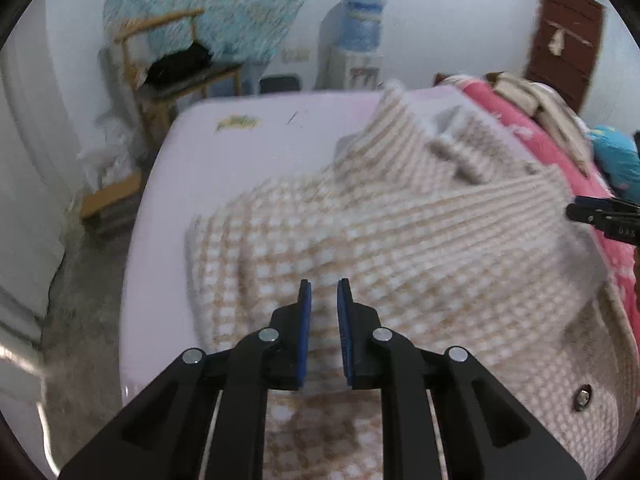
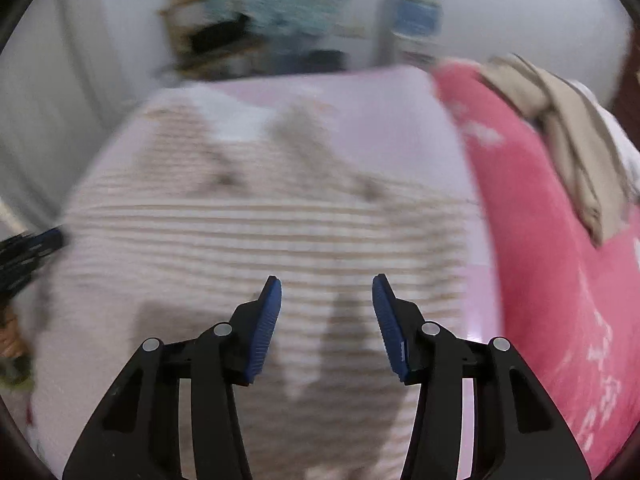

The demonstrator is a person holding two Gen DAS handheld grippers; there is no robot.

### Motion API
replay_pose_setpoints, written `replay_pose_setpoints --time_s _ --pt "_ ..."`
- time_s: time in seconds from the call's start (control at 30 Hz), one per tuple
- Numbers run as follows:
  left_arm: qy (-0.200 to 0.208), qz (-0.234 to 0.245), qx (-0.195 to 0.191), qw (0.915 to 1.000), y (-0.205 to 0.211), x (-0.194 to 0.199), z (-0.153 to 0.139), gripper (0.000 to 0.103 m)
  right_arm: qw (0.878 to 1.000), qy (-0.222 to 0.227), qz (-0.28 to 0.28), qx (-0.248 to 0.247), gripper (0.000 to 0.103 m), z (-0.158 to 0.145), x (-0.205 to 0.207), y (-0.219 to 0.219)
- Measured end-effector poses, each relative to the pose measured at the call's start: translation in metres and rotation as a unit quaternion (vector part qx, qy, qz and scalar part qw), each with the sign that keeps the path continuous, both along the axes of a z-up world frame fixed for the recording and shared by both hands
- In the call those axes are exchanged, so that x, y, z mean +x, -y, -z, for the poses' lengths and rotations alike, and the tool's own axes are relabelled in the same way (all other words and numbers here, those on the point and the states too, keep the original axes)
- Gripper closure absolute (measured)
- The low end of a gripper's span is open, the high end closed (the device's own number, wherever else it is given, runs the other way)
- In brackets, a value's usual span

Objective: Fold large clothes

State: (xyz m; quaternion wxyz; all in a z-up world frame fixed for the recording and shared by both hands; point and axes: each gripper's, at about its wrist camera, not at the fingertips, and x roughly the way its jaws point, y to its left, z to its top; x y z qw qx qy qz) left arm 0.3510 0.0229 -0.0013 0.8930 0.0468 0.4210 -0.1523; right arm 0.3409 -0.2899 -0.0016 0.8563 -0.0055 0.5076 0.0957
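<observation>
Both hand-held grippers over checked garment

1. Bare pale sheet lies open in the upper left of the left wrist view.
2. The rumpled checked garment fills the centre.
3. A pink quilt with piled beige clothes blocks the right edge.

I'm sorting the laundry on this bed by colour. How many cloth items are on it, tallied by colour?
Beige-and-white checked garment: 1
Pink blanket: 1
Tan clothes pile: 1
Teal cloth: 1
Total: 4

Both the left tool and the right tool are open and hold nothing.
</observation>
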Motion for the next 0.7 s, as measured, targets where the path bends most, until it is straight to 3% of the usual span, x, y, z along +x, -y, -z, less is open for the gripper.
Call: replay_pose_setpoints --time_s 0.13,0.23,0.33,0.43,0.5,0.57,0.63,0.7 --pt "-0.005 0.035 -0.02 0.9992 0.026 -0.002 -0.011 0.087 0.997 0.007 -0.074 0.001 0.056 0.004 -0.015 -0.057" --pt "-0.053 0.024 0.013 0.9982 0.041 0.01 0.013 0.084 0.995 -0.022 -0.09 -0.033 0.056 0.041 -0.015 -0.081" --pt "-0.058 0.022 0.01 0.998 0.037 0.012 0.02 0.084 0.995 -0.015 -0.087 -0.034 0.056 0.033 -0.021 -0.079" --pt "-0.041 0.027 -0.016 0.9986 0.03 0.006 0.008 0.084 0.997 -0.009 -0.082 0.006 0.057 0.018 -0.031 -0.073" --pt "-0.028 0.043 -0.037 0.998 0.029 0.003 0.001 0.084 0.995 -0.001 -0.1 0.002 0.057 0.02 -0.036 -0.081" --pt "-0.041 0.049 -0.056 0.9964 0.031 0.006 0.005 0.083 0.994 -0.005 -0.105 -0.006 0.056 0.032 -0.039 -0.088" --pt "-0.068 0.043 -0.036 0.9961 0.039 0.013 0.02 0.083 0.994 0.004 -0.105 -0.014 0.056 0.029 -0.045 -0.091" --pt "-0.057 0.047 -0.02 0.9971 0.045 0.009 0.027 0.083 0.995 -0.004 -0.101 0.002 0.059 0.024 -0.047 -0.087"
